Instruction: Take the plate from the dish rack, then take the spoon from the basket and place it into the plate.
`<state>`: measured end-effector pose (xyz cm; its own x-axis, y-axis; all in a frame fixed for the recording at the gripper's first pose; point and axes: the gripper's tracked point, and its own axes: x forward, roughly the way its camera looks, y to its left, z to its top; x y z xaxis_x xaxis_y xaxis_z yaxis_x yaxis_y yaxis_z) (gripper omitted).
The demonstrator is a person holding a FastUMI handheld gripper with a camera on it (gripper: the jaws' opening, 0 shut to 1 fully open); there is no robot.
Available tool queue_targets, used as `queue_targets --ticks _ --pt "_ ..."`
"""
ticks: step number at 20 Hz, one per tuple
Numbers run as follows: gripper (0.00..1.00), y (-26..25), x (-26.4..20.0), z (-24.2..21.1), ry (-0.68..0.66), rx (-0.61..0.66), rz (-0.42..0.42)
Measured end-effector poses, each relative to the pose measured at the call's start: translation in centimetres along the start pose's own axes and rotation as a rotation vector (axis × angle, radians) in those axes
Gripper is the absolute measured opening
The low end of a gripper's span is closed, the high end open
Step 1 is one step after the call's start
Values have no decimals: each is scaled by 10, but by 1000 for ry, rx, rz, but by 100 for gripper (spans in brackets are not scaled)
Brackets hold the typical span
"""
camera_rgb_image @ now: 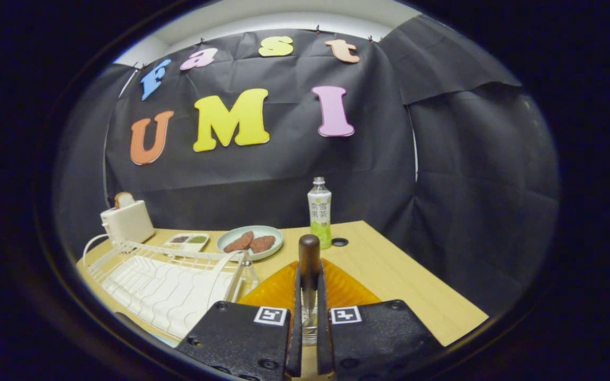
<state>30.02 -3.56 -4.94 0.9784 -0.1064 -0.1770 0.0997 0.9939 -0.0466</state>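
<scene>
Wooden-handled spoon (308, 275) upright, handle up, fingers (297, 296) clamped on it, over orange plate (344, 291)

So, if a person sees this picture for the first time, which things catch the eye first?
First, the tongs, shut on a spoon with a dark brown wooden handle that stands upright between them. Just beyond lies a translucent orange plate on the light wooden table. Beside the plate is a white wire dish rack, and further back a clear plastic bottle with a green label.

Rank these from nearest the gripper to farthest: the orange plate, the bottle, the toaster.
1. Orange plate, right under the gripper, which is shut on the spoon.
2. Bottle, beyond the fingers, just past the plate.
3. Toaster, far back, beyond the dish rack.
</scene>
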Motion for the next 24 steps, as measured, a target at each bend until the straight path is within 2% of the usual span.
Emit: queue_targets --ticks 4,9,13,16,24 --pt "16 0 -21 28 -55 -9 -16" --pt "16 7 -71 73 -143 -7 12" --pt "16 27 -119 87 -188 -23 62" --pt "16 49 -144 70 -171 -15 100" --pt "17 135 -183 -19 -57 -64 217"
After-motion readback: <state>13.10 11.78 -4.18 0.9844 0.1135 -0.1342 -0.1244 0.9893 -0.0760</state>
